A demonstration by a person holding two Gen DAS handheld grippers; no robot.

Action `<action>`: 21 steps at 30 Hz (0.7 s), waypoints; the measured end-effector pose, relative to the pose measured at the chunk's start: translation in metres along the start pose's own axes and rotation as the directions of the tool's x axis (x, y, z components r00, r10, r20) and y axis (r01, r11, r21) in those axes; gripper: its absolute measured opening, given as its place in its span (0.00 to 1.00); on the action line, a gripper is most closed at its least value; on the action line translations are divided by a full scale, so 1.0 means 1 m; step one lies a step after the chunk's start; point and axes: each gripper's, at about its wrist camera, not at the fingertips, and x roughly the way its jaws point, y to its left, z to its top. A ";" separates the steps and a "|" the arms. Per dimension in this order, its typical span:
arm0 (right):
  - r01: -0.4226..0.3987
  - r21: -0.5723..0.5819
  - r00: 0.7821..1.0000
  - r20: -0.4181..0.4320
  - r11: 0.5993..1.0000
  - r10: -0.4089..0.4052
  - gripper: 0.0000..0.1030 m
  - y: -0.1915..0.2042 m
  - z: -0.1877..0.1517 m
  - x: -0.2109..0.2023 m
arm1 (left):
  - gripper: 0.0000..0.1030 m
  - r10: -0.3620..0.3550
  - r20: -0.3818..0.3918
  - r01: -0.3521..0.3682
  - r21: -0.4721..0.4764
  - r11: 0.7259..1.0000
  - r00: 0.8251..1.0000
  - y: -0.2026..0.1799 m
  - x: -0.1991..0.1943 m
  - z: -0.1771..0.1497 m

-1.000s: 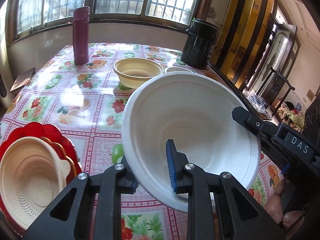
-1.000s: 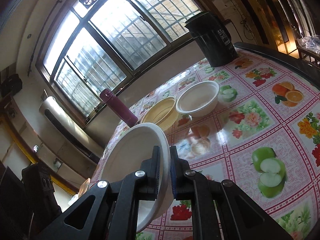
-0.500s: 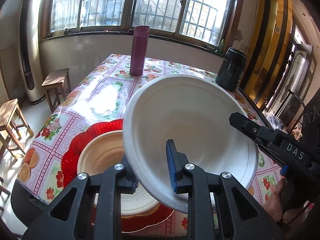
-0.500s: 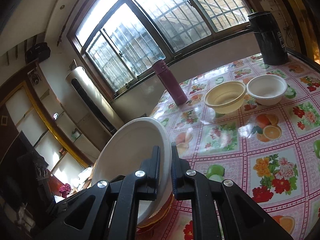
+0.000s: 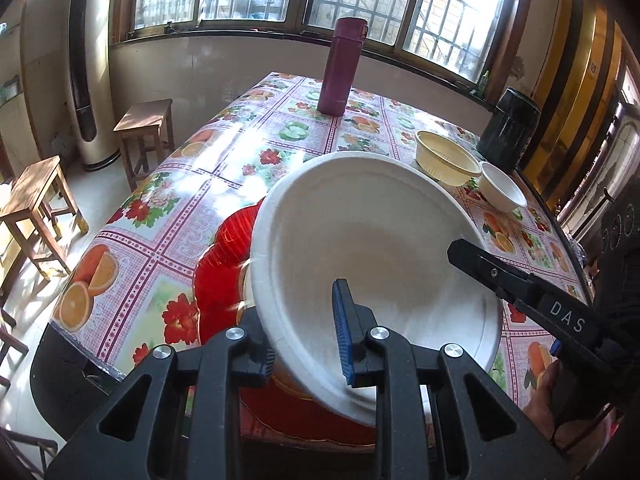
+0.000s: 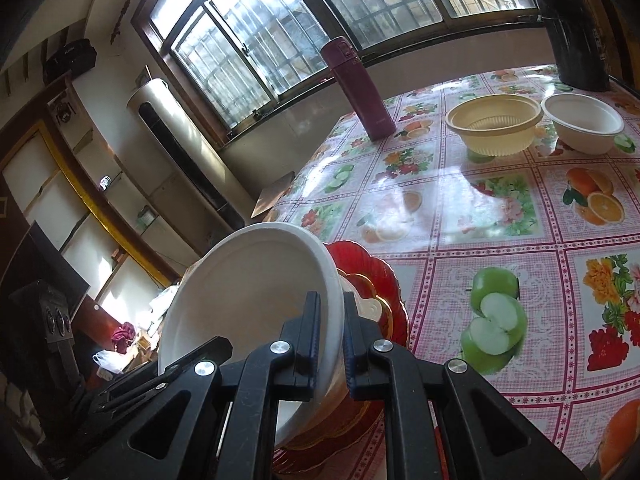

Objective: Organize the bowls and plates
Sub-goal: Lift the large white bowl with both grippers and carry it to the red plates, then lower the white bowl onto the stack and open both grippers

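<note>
both grippers are clamping the same white paper plate (image 5: pixel 372 248): the left gripper (image 5: pixel 306 344) is pinching its near rim, one pad inside the dish and one under it, and the right gripper (image 6: pixel 330 332) is biting the rim on the opposite side, jaws nearly together on the thin edge. the plate is hanging tilted between them, over a red scalloped plate (image 5: pixel 224 264) that is lying on the counter (image 5: pixel 168 216) just beyond the jaws, with a cream plate (image 6: pixel 370 308) peeking out beneath.

the paper plate looks light and fairly stiff at the rolled rim but likely to flex or crease if squeezed hard or twisted between two holds, so the rim is the sensible place to grip, and both holds probably need to move together. it seems unlikely to slip from the ribbed blue pads.

further ahead of the jaws, well apart from the stack, a yellow plastic strainer bowl (image 6: pixel 494 128) and a small white bowl (image 6: pixel 584 122) are sitting close side by side. a maroon flask (image 5: pixel 340 68) and a black canister (image 5: pixel 506 128) are standing at the far edge. nothing is standing between the plate and the stack below; the stack is sitting close to the counter's near edge, so a careless drop could tip it off.
</note>
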 end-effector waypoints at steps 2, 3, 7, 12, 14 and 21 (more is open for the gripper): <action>-0.003 -0.003 1.000 -0.012 1.000 0.003 0.12 0.002 -0.002 0.005 | 0.21 0.004 -0.005 -0.004 -0.004 1.000 1.000 0.004 0.001 -0.002; -0.001 -0.006 1.000 -0.016 1.000 0.001 0.12 0.004 -0.002 0.007 | 0.21 0.004 -0.007 -0.004 -0.007 1.000 1.000 0.006 0.001 -0.003; 0.009 -0.017 1.000 -0.023 1.000 -0.009 0.13 0.003 -0.005 0.016 | 0.24 -0.016 0.001 0.017 -0.021 1.000 1.000 0.011 0.000 -0.002; -0.012 -0.012 0.999 -0.031 1.000 0.012 0.18 0.000 -0.006 0.019 | 0.61 0.012 0.041 -0.011 -0.008 1.000 0.999 0.008 -0.009 -0.001; -0.006 -0.029 1.000 -0.014 1.000 0.006 0.31 0.002 -0.006 0.016 | 0.65 0.027 0.087 -0.027 0.000 1.000 0.996 0.006 -0.018 -0.001; -0.084 -0.026 0.992 0.096 0.996 0.086 0.73 -0.016 0.007 -0.021 | 0.93 -0.007 0.289 -0.002 0.032 0.999 0.957 -0.015 -0.056 0.007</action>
